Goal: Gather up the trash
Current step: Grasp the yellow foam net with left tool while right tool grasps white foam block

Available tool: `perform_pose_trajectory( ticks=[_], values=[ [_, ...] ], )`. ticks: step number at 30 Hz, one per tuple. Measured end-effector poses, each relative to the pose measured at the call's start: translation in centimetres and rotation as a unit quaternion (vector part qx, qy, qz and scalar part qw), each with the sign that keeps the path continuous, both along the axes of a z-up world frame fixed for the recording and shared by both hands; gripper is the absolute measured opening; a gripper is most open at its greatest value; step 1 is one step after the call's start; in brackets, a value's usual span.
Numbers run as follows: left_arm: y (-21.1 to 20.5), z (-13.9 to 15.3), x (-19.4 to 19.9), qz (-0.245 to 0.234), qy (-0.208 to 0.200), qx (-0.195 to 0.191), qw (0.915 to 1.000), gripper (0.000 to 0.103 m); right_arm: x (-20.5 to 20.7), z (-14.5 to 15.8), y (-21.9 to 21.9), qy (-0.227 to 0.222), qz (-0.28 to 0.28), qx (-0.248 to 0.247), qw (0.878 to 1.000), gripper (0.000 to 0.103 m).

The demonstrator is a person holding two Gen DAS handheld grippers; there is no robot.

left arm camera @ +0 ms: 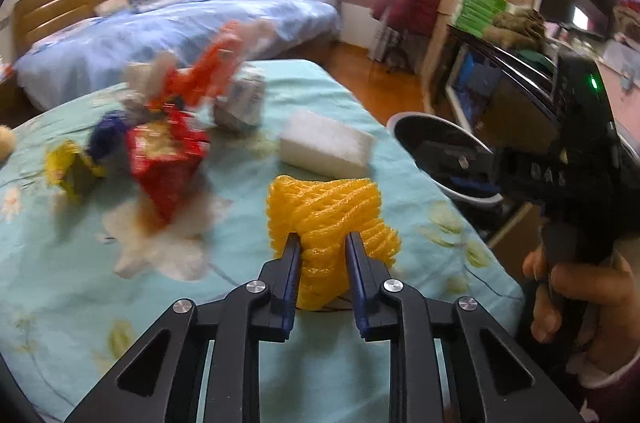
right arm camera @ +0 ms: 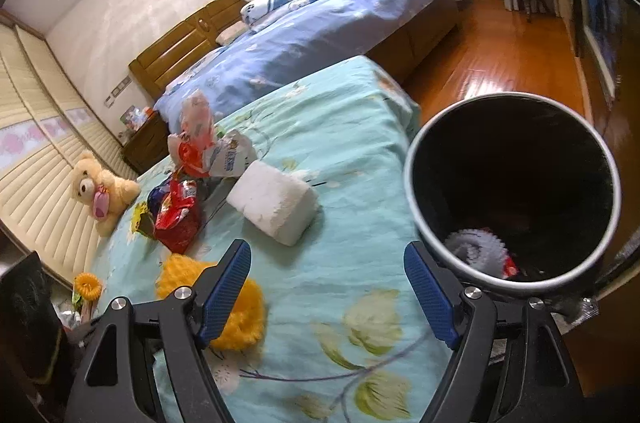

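Observation:
A yellow foam net [left arm camera: 326, 207] lies on the teal floral bedspread [left arm camera: 60, 263], and my left gripper [left arm camera: 322, 241] is shut on its near end, the blue pads squeezing it. In the right wrist view the same yellow net [right arm camera: 244, 319] shows behind the left finger. My right gripper [right arm camera: 326, 249] is open over the bedspread with nothing between its fingers. A black trash bin [right arm camera: 410, 179] stands just right of it at the bed's edge, with some trash [right arm camera: 476, 247] at its bottom. A white foam block [left arm camera: 326, 147] and a red snack bag [left arm camera: 168, 163] lie further back.
More wrappers [right arm camera: 208, 147] are piled behind the red bag [right arm camera: 178, 219]. A teddy bear [right arm camera: 100, 191] sits at the bed's far left. A person's hand [left arm camera: 572, 303] holds the other gripper by the bin [left arm camera: 400, 121]. Beyond are a blue bed [left arm camera: 180, 23] and wooden floor [right arm camera: 500, 55].

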State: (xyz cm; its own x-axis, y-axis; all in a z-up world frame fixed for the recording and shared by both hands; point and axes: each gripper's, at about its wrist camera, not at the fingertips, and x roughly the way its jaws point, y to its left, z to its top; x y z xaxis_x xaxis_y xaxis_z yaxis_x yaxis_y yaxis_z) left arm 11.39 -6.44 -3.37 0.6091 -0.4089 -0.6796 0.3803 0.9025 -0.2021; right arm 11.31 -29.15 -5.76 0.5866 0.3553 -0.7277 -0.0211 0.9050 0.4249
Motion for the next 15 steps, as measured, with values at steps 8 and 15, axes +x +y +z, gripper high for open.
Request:
perform_pose_trajectory(
  ticks=[8, 15],
  values=[
    [5.2, 0.0, 1.4, 0.086, 0.004, -0.004, 0.9963, 0.02, 2.9, -0.6, 3.9, -0.015, 0.093, -0.047, 0.994, 0.081],
    [5.2, -0.8, 1.5, 0.095, 0.022, -0.005, 0.9952, 0.025, 5.6, -1.4, 5.6, -0.013, 0.135, -0.1, 0.986, 0.08]
  ],
)
